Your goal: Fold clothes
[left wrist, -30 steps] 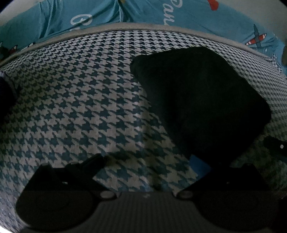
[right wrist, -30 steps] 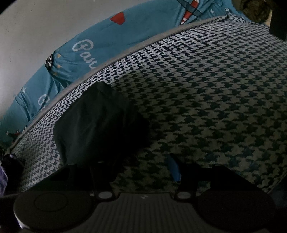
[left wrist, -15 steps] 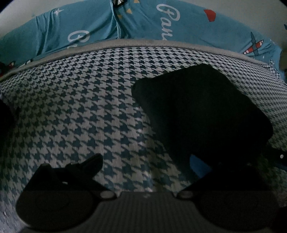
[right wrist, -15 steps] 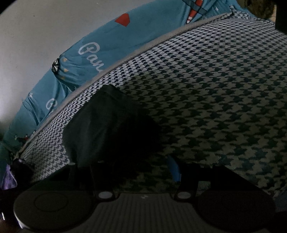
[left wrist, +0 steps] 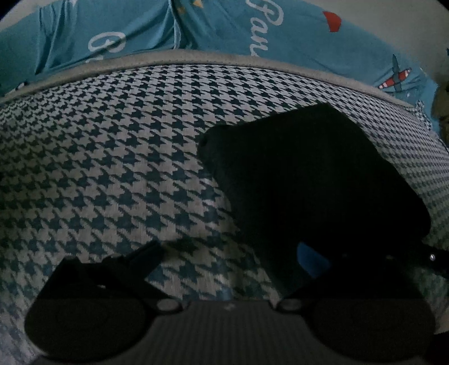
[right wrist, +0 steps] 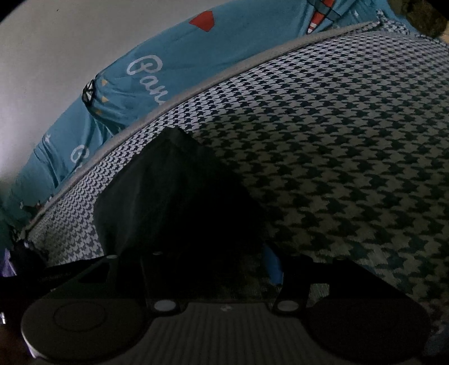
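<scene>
A black garment [left wrist: 308,179] lies folded into a compact rectangle on the houndstooth blanket [left wrist: 112,146]. It also shows in the right wrist view [right wrist: 179,196]. My left gripper [left wrist: 233,255] is open just in front of the garment's near left edge, its right finger with the blue pad [left wrist: 311,258] against the cloth. My right gripper [right wrist: 207,261] is open at the garment's near right corner, its blue-padded finger [right wrist: 273,264] on the blanket beside it. Neither gripper holds anything.
The blanket's grey trimmed edge [left wrist: 224,60] runs along the far side. Beyond it lies a teal sheet with white lettering and a plane print [left wrist: 213,25]. A pale wall [right wrist: 56,56] stands behind. A dark object [right wrist: 16,252] sits at the far left.
Both grippers have moved in toward the folded garment, which now looks larger and nearer in both views. The garment itself has not changed shape.
</scene>
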A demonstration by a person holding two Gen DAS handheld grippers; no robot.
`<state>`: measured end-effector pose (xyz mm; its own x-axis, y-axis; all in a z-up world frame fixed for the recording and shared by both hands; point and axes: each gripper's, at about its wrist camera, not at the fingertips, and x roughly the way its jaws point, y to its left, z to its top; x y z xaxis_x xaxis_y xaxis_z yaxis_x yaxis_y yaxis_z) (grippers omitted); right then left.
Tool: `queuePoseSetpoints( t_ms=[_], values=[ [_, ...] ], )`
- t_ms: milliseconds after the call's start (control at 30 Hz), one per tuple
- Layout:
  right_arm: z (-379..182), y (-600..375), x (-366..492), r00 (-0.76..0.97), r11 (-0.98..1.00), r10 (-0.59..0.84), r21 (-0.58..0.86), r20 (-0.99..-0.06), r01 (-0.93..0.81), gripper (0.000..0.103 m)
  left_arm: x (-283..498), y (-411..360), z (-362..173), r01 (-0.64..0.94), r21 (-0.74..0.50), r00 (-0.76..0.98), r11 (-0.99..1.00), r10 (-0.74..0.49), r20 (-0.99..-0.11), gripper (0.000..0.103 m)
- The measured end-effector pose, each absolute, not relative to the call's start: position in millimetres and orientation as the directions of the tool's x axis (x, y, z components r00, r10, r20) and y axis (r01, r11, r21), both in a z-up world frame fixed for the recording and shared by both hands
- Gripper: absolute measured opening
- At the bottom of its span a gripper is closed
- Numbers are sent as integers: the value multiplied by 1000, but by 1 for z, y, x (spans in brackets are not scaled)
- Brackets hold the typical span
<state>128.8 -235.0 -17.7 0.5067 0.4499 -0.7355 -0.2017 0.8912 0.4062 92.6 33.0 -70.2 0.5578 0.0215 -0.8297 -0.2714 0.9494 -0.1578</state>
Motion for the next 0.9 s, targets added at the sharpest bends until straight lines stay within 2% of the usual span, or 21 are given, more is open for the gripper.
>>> queuePoseSetpoints(
  t_ms=[433,900],
  values=[
    [-23,-225,145,515,882,469,413,-717,-229,61,115,35,-73,-195,-186,594,963,-34,-803,103],
    [-29,-210,157,527,876,481,394,-700,-277,58,134,26,-76,-112,-196,631,974,-83,-772,103]
  ],
)
